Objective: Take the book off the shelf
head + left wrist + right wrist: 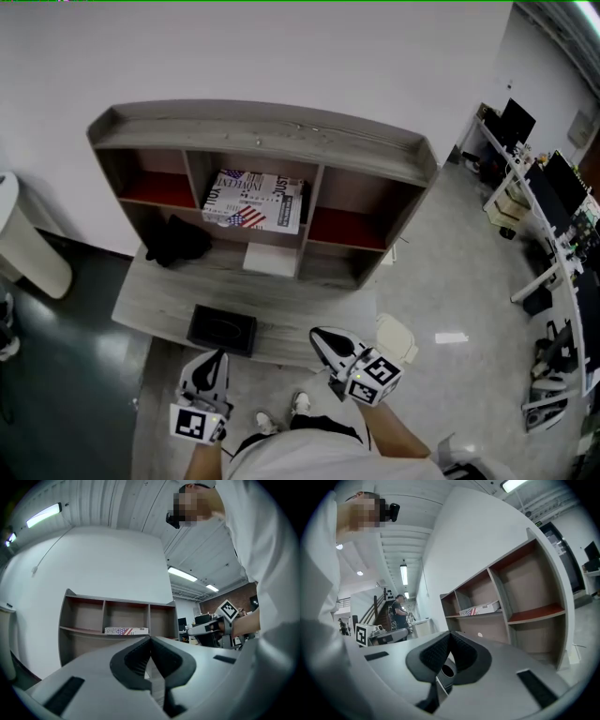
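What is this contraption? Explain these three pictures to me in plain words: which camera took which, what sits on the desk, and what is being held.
There is no robot here. A person holds a two-jaw gripper in each hand. The top-down picture comes from a camera on the person's head. The left gripper and right gripper show at the bottom of it, each carrying a marker cube. The other two pictures come from cameras riding on those grippers, looking along their jaws. Both pairs of jaws are closed with nothing between them, so nothing is held.

Ahead stands a grey shelf unit on a desk. A book with a flag on its cover lies flat in the middle compartment. On the desk are a black box, a dark crumpled item and a small white sheet.
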Demonstrator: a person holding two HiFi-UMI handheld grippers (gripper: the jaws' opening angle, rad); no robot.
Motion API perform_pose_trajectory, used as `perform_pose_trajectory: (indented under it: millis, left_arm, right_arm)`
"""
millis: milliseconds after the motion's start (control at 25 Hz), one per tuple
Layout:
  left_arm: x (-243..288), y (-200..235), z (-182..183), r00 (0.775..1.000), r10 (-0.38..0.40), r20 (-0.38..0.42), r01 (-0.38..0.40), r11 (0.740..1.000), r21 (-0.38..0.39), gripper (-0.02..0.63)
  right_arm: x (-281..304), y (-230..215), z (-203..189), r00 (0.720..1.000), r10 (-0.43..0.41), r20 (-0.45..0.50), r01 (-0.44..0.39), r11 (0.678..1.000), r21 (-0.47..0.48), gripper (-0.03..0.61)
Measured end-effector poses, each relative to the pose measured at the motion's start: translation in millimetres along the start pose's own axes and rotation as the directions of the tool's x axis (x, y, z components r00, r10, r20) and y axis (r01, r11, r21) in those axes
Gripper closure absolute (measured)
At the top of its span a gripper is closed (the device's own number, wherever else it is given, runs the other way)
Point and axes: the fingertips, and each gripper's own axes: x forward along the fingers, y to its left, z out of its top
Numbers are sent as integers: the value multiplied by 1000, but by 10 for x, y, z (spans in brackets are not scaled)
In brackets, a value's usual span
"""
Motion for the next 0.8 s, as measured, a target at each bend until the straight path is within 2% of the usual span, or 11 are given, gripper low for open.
perform_pose_trajectory:
  millis: [200, 320, 520, 800]
  left_arm:
    - [116, 69, 128, 998, 57, -8, -56, 997, 45, 597]
    - [223, 158, 256, 995, 96, 20, -97, 993, 72, 597]
    - [311, 154, 272, 992, 126, 18, -127, 988, 89, 597]
    - [163, 302, 220, 974, 227, 7, -226, 970, 84, 597]
  right_arm:
    - [281, -183, 274, 994, 85, 64, -86, 996, 13, 557]
    - [418, -242, 364, 985, 147, 94, -150, 988, 28, 555]
    - [619, -426, 421, 977, 178, 122, -185, 981, 53, 555]
    - [976, -629, 496, 966, 213, 143, -235, 960, 154, 554]
